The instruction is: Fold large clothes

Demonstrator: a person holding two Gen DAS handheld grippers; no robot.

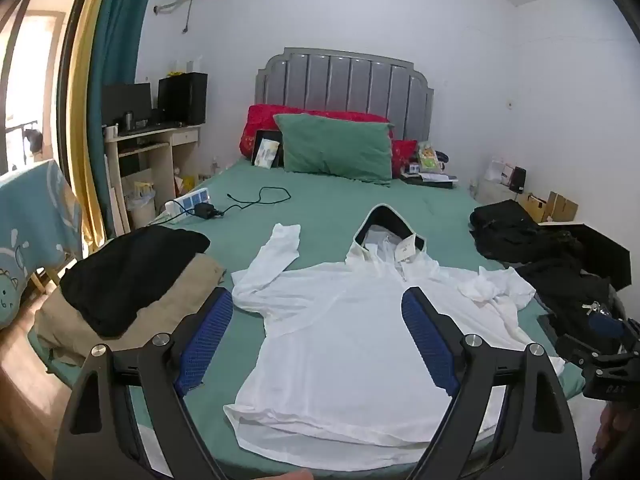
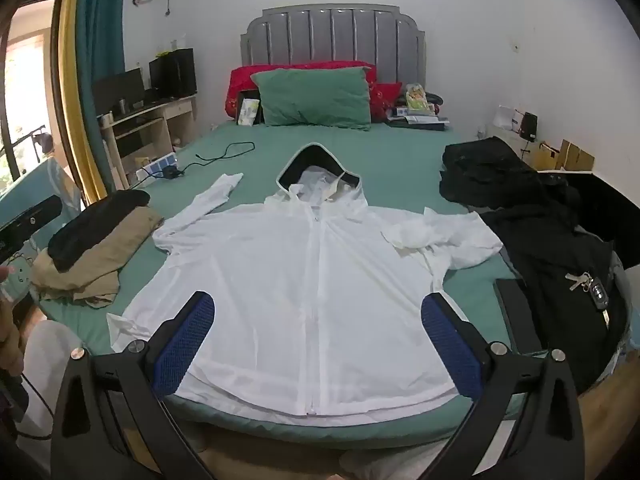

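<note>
1. We're looking down at the white hooded jacket (image 2: 304, 264), spread face-up on the green bed (image 2: 400, 168), zip closed, hood toward the headboard.
2. Nothing on this jacket is folded yet, as we read it: body flat, one sleeve angled out on the window side, the other sleeve bunched on the far side.
3. Our left gripper (image 1: 318, 312) hangs above the jacket, jaws wide apart, holding nothing.
4. Our right gripper (image 2: 318, 314) does the same over the hem: jaws wide, nothing between them.
5. Beside the jacket's window-side sleeve sits a folded stack (image 2: 96, 240), black on tan, so we judge some pieces done.
6. On the jacket's other side a black heap (image 2: 532, 216) lies unfolded, keys (image 2: 588, 284) on top; that looks like work left.
7. Containers: cardboard boxes (image 2: 568, 156) beyond the black heap; we can't see their contents.
</note>
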